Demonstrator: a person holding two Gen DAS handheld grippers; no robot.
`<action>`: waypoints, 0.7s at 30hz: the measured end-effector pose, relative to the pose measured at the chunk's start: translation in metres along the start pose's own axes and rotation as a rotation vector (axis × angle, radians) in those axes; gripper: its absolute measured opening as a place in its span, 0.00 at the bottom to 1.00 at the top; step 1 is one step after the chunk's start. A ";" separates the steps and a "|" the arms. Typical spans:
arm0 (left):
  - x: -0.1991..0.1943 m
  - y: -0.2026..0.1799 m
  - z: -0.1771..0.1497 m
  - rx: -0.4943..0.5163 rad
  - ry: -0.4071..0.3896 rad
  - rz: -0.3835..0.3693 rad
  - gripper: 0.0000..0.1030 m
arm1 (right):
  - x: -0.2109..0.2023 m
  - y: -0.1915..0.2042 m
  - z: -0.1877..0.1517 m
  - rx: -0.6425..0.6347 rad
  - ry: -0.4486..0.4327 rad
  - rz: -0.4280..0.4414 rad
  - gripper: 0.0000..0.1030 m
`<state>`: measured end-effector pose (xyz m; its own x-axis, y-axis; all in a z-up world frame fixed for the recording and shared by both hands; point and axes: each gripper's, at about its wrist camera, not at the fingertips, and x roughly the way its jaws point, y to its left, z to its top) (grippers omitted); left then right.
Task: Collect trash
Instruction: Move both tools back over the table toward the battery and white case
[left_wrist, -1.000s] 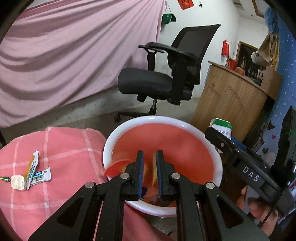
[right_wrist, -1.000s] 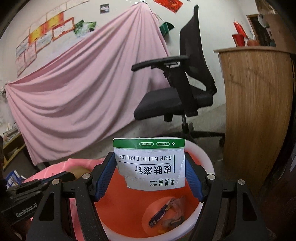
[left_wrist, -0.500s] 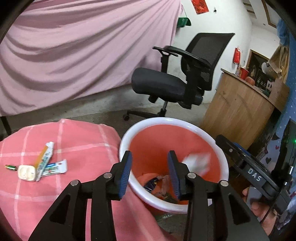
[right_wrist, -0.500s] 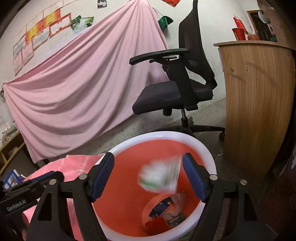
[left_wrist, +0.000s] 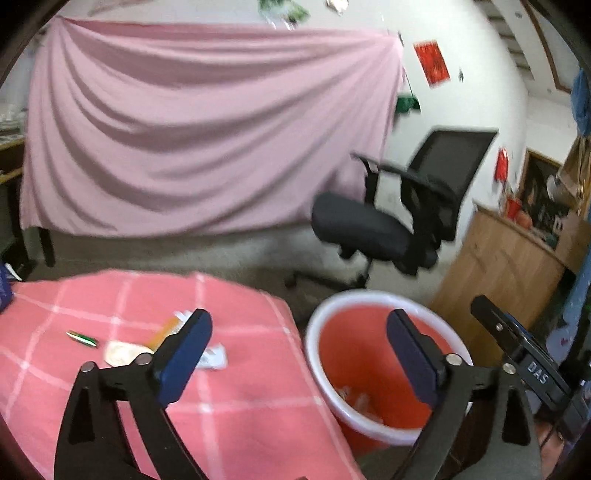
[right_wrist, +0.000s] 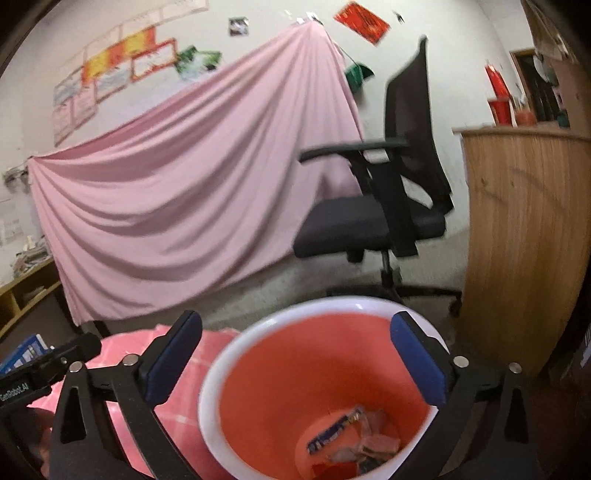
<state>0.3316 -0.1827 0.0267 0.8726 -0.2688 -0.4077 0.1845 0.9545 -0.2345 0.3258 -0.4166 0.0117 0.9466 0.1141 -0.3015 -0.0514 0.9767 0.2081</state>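
An orange bin with a white rim (left_wrist: 334, 314) (right_wrist: 266, 328) stands beside the pink checked tablecloth (left_wrist: 240, 398); wrappers and packets (right_wrist: 354, 439) lie at its bottom. My left gripper (left_wrist: 299, 354) is open and empty, above the table edge next to the bin. My right gripper (right_wrist: 295, 358) is open and empty, above the bin. On the cloth lie a green battery (left_wrist: 82, 338), a white cap-like piece (left_wrist: 120, 352), an orange-and-white tube (left_wrist: 168, 328) and a white packet (left_wrist: 214, 358), partly hidden by the left finger.
A black office chair (left_wrist: 388, 221) (right_wrist: 373, 218) stands behind the bin. A wooden counter (left_wrist: 506, 273) (right_wrist: 528, 236) is at the right. A pink sheet (left_wrist: 192, 140) hangs along the back wall. The other gripper's body (left_wrist: 528, 365) shows at the right.
Both grippers opened. The left let go of its trash and the right dropped the white-and-green packet into the bin. The left gripper swung left toward the table and opened wider.
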 end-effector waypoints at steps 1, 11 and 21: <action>-0.005 0.004 0.001 -0.002 -0.027 0.012 0.96 | -0.003 0.005 0.002 -0.010 -0.025 0.012 1.00; -0.058 0.044 0.001 0.023 -0.233 0.120 0.98 | -0.028 0.060 0.007 -0.138 -0.235 0.086 1.00; -0.097 0.095 -0.009 0.018 -0.322 0.229 0.98 | -0.030 0.112 0.000 -0.207 -0.319 0.182 1.00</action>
<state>0.2602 -0.0673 0.0365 0.9888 0.0032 -0.1493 -0.0264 0.9879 -0.1531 0.2916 -0.3110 0.0438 0.9657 0.2576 0.0325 -0.2586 0.9655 0.0302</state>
